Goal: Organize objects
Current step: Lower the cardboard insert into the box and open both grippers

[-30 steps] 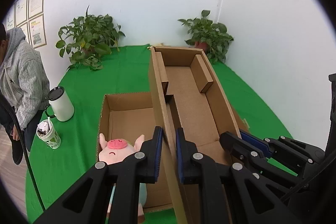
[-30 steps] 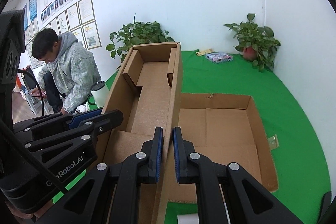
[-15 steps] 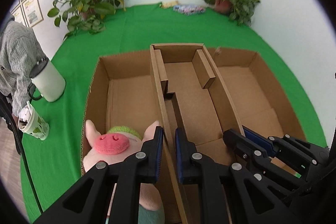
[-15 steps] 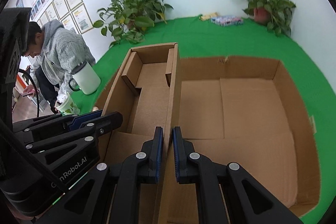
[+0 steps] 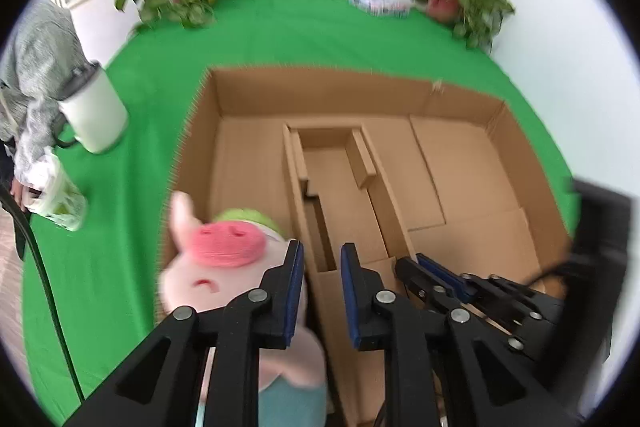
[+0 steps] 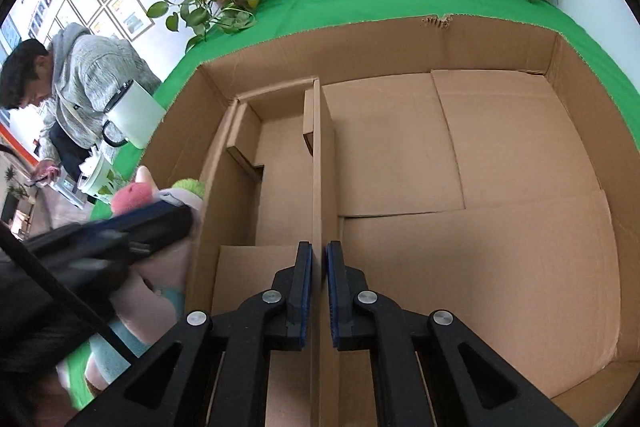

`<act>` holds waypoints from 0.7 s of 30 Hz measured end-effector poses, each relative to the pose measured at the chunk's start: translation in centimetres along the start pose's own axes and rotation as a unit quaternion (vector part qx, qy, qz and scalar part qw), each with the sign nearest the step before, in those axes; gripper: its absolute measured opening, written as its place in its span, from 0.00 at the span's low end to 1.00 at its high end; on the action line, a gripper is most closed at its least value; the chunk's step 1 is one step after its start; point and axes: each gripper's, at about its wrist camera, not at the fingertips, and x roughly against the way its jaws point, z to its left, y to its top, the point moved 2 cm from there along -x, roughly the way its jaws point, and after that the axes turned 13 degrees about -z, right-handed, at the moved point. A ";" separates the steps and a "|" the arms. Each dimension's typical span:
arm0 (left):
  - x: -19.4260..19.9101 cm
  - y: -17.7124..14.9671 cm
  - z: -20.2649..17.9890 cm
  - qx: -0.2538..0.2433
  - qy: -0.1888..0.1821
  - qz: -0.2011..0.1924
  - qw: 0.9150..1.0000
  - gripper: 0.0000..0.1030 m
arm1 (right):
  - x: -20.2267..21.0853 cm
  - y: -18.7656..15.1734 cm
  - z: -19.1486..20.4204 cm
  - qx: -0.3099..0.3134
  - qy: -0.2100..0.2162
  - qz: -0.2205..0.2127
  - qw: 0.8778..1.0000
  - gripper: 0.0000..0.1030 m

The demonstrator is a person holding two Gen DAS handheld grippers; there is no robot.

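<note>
The green-covered surface (image 5: pixel 312 27) carries a big open cardboard box (image 6: pixel 500 39) that fills most of both views. A second ago the narrow cardboard insert (image 6: pixel 280 163) was tilted high above the box; now it sits down inside, along the left part of the box floor, its far end close to the box's back wall. That looks like the divider seated in place, so this step is probably all but done.

The right gripper (image 6: pixel 319 291) has its jaws clamped together on the insert's right wall. The left gripper (image 5: pixel 320 291) has changed: its jaws, pinched on the insert's left wall half a second ago, now stand apart around that wall, seemingly releasing it.

A plush pig (image 5: pixel 216 251) lies at the box's near left corner, just beside the left gripper; whether it rests inside the box or on the rim is unclear. It seems the likely next thing to sort into a compartment.

Smaller things stand outside the box near the surface's left edge: a white mug (image 5: pixel 94 119) and a paper cup (image 5: pixel 60 195).
</note>
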 end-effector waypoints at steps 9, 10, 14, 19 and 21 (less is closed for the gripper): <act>5.2 -1.3 2.3 -0.002 0.023 -0.043 0.999 0.17 | 0.2 -0.5 1.3 -0.004 0.000 0.017 1.000 0.09; 5.6 -1.6 2.4 -0.005 0.023 -0.045 0.999 0.17 | 0.2 -0.6 1.3 -0.002 0.002 0.017 1.000 0.09; 8.4 -2.8 2.8 -0.010 0.041 -0.080 0.996 0.17 | 3.3 -0.5 1.3 0.036 -0.046 -0.039 0.998 0.09; 13.4 -4.9 1.3 -0.029 0.054 -0.169 0.984 0.61 | 12.2 -1.4 2.2 0.076 -0.024 -0.165 0.983 0.61; 14.9 -5.8 0.5 -0.037 0.052 -0.201 0.978 0.73 | 15.9 -2.5 2.4 0.085 -0.004 -0.218 0.972 0.78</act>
